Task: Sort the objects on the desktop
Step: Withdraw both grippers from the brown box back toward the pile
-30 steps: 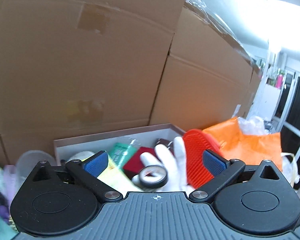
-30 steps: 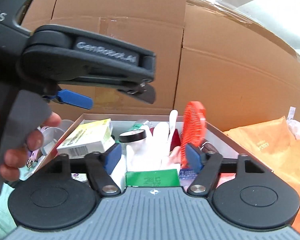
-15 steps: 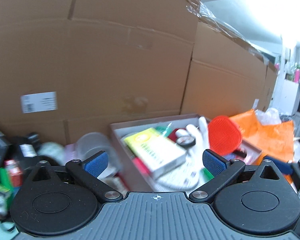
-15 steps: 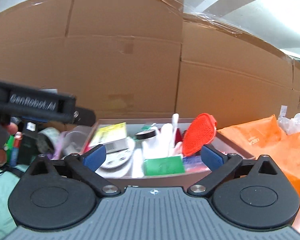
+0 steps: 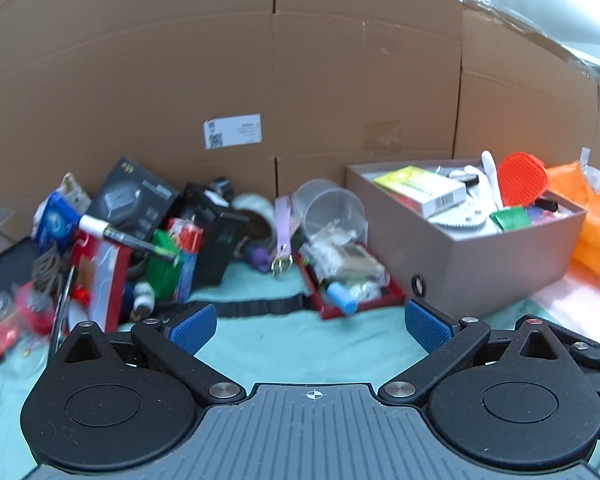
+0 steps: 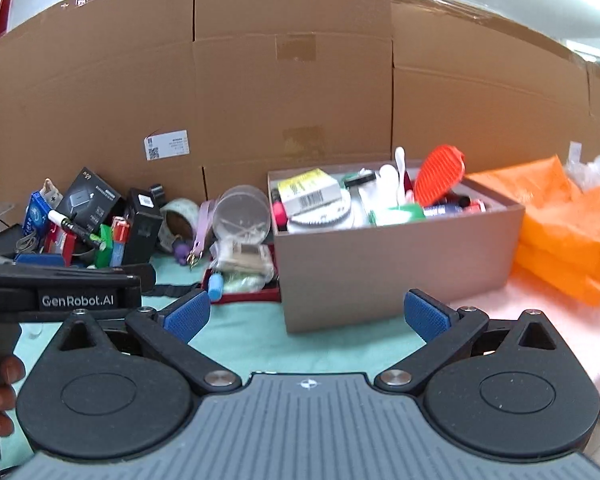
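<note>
We hold our left gripper [image 5: 308, 326] with its blue pads spread wide and nothing between them, above the teal cloth [image 5: 300, 344]. From it, the heap of unsorted desktop clutter [image 5: 132, 232] lies at ten to eleven o'clock against the brown cardboard wall [image 5: 260, 80], the clear plastic cup [image 5: 328, 210] tipped on its side at twelve, and the grey-brown cardboard sorting box [image 5: 480, 256] at one to two o'clock, well apart from the pads. Our right gripper [image 6: 306, 316] is likewise spread and empty, the box [image 6: 380, 268] close ahead at twelve to one. Half a second ago both grippers sat nearer the box; they have drawn back, and the left has swung toward the clutter
</note>
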Motion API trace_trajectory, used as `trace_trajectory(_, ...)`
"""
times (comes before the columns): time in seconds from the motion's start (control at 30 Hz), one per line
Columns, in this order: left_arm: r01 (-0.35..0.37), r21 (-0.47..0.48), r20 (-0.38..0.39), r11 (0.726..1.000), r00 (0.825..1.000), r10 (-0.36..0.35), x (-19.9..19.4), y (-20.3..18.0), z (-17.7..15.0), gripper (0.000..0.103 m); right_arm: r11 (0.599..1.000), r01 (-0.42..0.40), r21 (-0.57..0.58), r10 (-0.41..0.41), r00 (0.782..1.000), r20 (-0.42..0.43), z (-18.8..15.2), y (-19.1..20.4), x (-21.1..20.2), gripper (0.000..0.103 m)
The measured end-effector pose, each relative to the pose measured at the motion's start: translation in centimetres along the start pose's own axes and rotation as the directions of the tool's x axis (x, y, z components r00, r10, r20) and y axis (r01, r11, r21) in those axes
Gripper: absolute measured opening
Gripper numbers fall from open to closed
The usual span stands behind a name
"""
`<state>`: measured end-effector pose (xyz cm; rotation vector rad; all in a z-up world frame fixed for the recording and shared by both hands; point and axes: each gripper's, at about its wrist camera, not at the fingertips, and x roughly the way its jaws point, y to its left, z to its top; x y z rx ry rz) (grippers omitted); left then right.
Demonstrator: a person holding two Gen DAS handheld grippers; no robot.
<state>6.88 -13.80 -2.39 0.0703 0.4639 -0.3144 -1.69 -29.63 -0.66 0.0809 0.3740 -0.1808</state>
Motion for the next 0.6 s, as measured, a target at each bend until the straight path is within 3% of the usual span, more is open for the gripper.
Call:
trace_trajectory(0.3,0.034,-0.008,-0.018,0.999,0.999,-0.034,-1.6,0.2,-0.8,0.103,0.995,0.103,0.009,-0.103,0.995,-0.01,-0.7,0.2,-2.3,0.103)
trace_trajectory(0.6,0.039,-0.012,-0.032,0.999,0.999,-0.039,-1.1,-0.1,-0.8,0.103,0.993,0.119,0.013,-0.119,0.993,-0.021,-0.8,-0.1,-2.2,0.103)
